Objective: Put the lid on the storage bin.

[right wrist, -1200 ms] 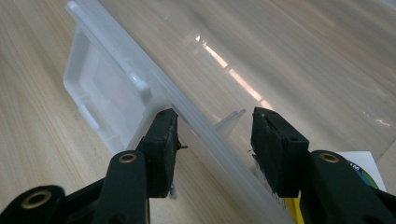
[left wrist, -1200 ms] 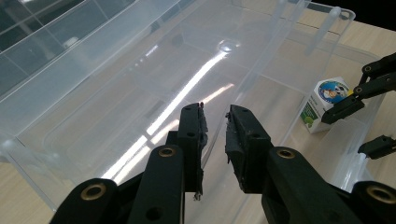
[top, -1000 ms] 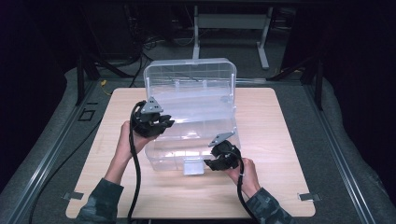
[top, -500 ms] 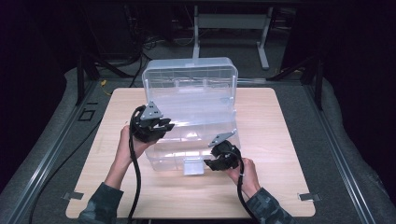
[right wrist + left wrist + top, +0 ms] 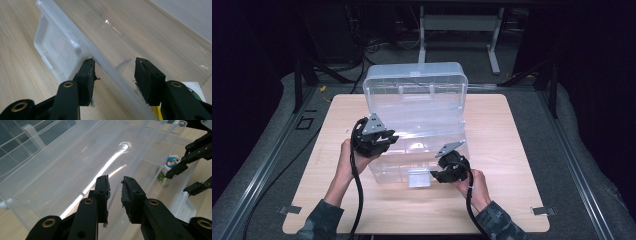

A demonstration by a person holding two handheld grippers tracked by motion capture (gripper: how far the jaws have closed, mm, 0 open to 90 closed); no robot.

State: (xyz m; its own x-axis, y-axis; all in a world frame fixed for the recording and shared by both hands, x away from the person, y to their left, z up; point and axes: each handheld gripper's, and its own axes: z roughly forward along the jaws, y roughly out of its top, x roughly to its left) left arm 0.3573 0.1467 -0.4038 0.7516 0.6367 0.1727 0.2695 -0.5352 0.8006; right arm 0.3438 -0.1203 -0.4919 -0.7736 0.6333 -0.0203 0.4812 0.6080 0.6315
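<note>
A clear plastic bin [image 5: 424,150] stands on the wooden table with its lid [image 5: 414,85] swung up at the back. My left gripper [image 5: 387,141] is at the bin's left rim. In the left gripper view its jaws [image 5: 115,185] stand a narrow gap apart over the bin's inside, with nothing clearly held. My right gripper [image 5: 438,172] is at the front rim, right of the latch tab [image 5: 418,177]. It is open [image 5: 115,66], one jaw on each side of the rim [image 5: 105,67]. A small carton [image 5: 168,171] with a cartoon face stands inside, near the right gripper [image 5: 181,181].
The table [image 5: 512,150] has bare wood to the right and left of the bin. Its front edge lies just behind the person's forearms. Dark floor, cables and a metal stand [image 5: 457,25] surround the table.
My left gripper has slid a little toward the person along the bin's left rim. The right gripper has stayed at the front rim.
</note>
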